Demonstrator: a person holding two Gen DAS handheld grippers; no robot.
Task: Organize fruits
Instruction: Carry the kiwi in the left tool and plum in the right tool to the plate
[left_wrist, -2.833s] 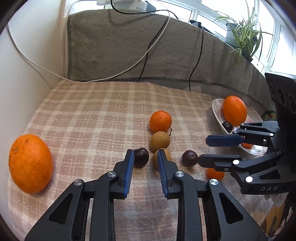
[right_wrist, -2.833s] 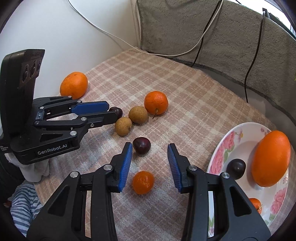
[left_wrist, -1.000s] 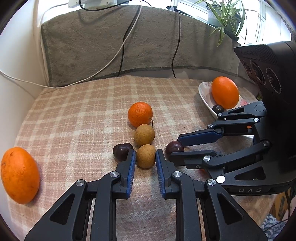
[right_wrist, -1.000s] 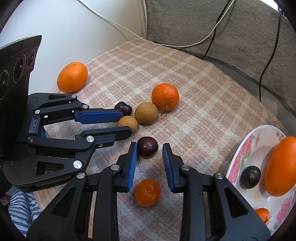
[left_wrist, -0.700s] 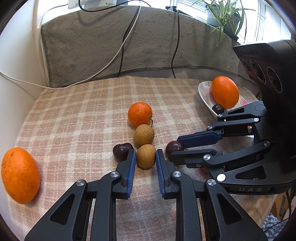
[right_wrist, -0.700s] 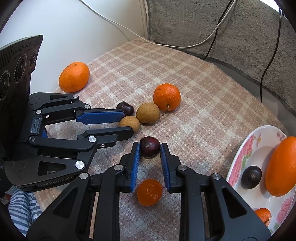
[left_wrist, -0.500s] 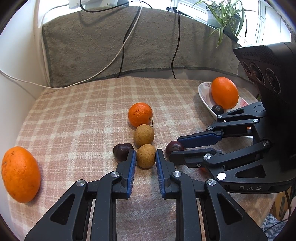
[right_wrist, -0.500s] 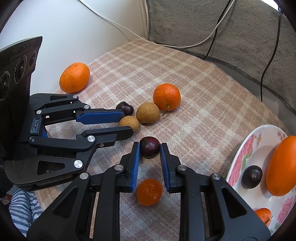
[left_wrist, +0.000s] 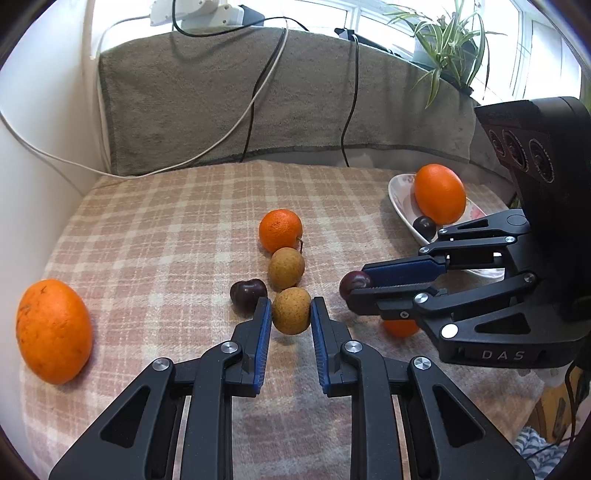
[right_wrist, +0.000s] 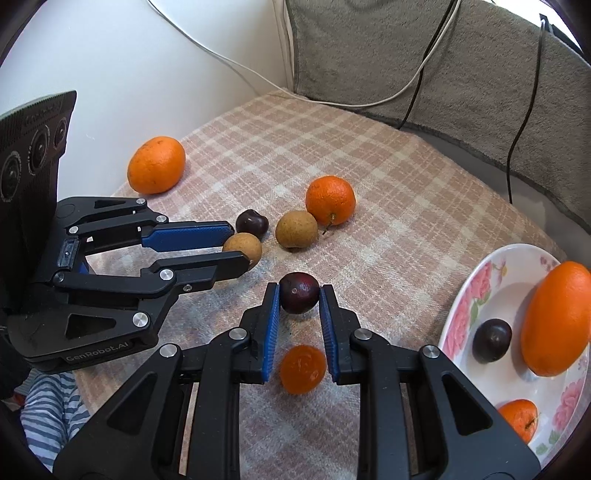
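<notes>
Two grips are live at once, so watch each before you lift. From the left wrist view, your left gripper (left_wrist: 291, 319) is clenched on the nearer brown fruit (left_wrist: 291, 311), pads pressed on both its sides just at the fingertips; that hold is shallow, and a round, firm-looking fruit caught so near the tips could squirt forward as you raise it. A dark cherry (left_wrist: 248, 294) sits just beside your left finger, and the second brown fruit (left_wrist: 286, 267) lies close behind, touching or nearly touching the small orange (left_wrist: 280, 230), so any sideways drag may set that row rolling across the checked cloth (left_wrist: 155, 236). The large orange (left_wrist: 53, 340) lies well apart near the cloth's left edge, where a bump could send it off. From the right wrist view, your right gripper (right_wrist: 298, 299) is grasping the dark plum (right_wrist: 299, 297), again only at the fingertips; squeeze harder and soft flesh may bruise, ease off and it may drop. A mandarin (right_wrist: 303, 369) lies below, between the gripper's arms, so lowering could crush it. The flowered plate (right_wrist: 476, 295) to your right already holds a big orange (right_wrist: 554, 317), another plum (right_wrist: 492, 340) and a mandarin, so a careless release there could knock one out. Both grippers work close together; crossing paths risks a collision.
</notes>
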